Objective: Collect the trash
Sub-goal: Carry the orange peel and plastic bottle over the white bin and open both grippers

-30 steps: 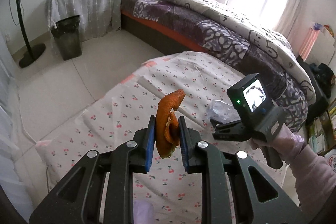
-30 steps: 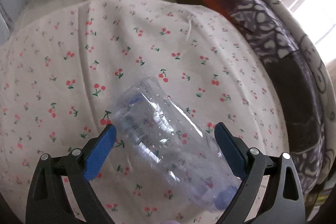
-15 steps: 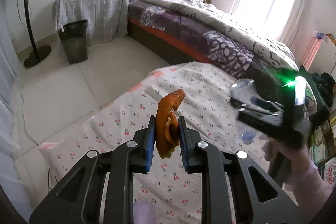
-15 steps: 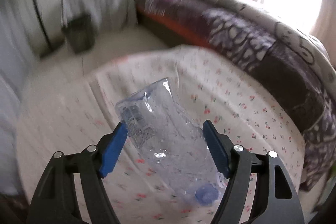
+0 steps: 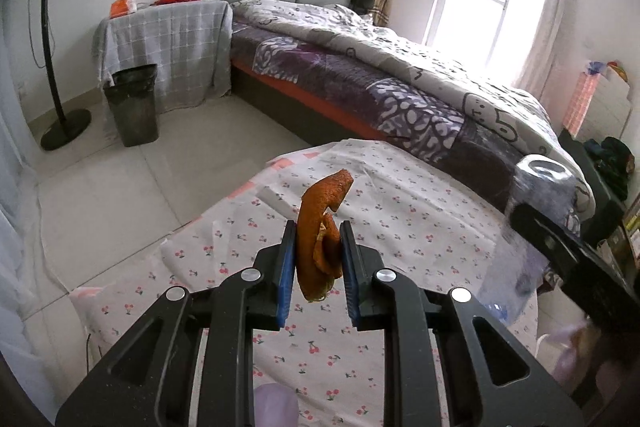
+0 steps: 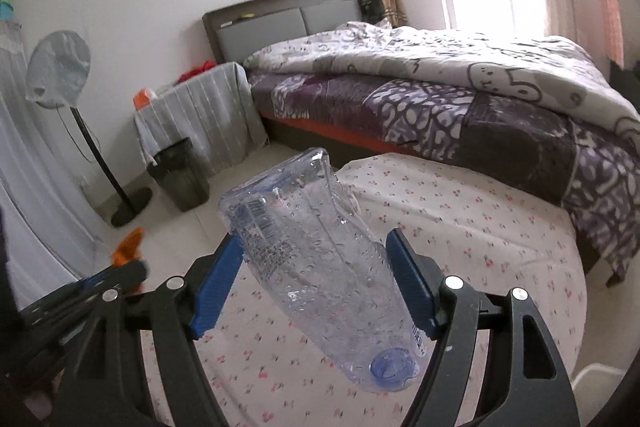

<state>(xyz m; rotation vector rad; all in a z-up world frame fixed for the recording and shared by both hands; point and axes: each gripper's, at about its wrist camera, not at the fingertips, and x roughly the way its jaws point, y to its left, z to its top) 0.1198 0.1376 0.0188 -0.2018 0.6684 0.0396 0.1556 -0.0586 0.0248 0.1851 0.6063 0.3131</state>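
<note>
With both pieces of trash lifted clear of the cherry-print cloth (image 5: 400, 211), we judge the pickup step complete and the carry in hand; the left gripper (image 5: 318, 259) is clamped on one orange peel (image 5: 322, 223); the right gripper (image 6: 316, 287), its jaws having just been closing, grips one crushed clear plastic bottle (image 6: 316, 267), cap end toward the camera; the next move calls for transport across the floor to the single dark bin (image 5: 134, 105) beside the bed (image 5: 400, 75), then release above its mouth; count: two grippers, two items, one bin.
</note>
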